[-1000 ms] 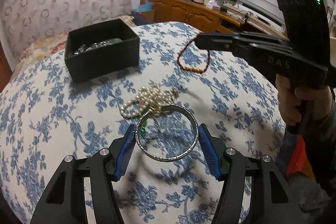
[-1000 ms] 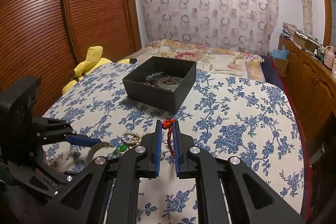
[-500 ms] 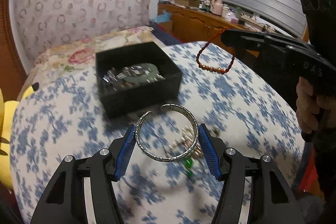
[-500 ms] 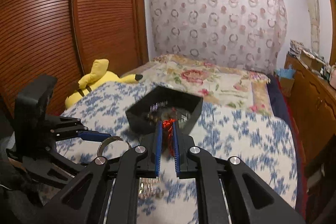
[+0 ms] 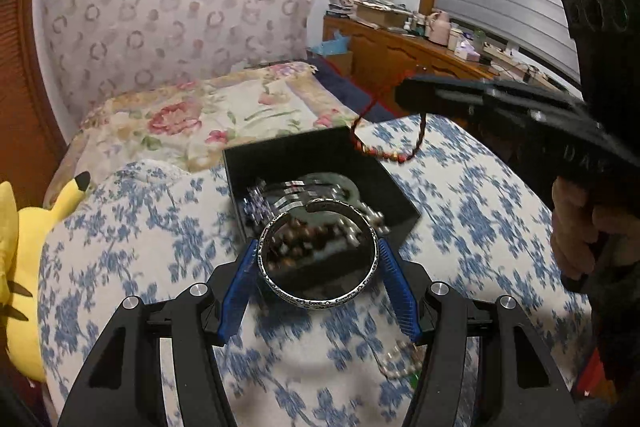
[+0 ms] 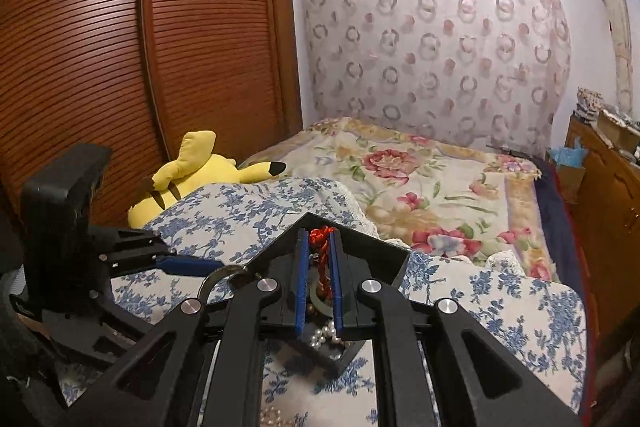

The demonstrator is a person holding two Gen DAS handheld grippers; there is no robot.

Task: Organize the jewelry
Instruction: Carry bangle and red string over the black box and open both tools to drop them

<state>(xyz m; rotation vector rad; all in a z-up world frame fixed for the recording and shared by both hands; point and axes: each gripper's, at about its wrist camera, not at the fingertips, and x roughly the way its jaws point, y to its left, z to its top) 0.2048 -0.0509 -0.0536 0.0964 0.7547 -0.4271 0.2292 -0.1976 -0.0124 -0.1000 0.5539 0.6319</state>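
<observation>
My left gripper [image 5: 318, 257] is shut on a silver cuff bangle [image 5: 280, 289], which hangs flat over the near side of the black jewelry box [image 5: 404, 205]. The box holds several pieces, among them a metal watch band [image 5: 288, 195]. My right gripper [image 6: 319, 247] is shut on a red cord bracelet [image 6: 322, 251]; in the left wrist view that red cord bracelet [image 5: 384, 155] dangles above the box's far right corner. A pearl string [image 5: 394, 363] lies on the blue floral cloth behind my left fingers.
The blue floral cloth [image 5: 120, 267] covers the bed's near part, a rose-patterned blanket [image 6: 420, 183] the far part. A yellow plush toy [image 6: 188, 175] lies at the left edge. A wooden dresser [image 5: 400, 51] stands to the right, a slatted wardrobe [image 6: 120, 47] to the left.
Both grippers have moved forward and up from the pearl string to the black box, each still gripping its piece. The bangle now hangs over the box and the red bracelet above its corner.
</observation>
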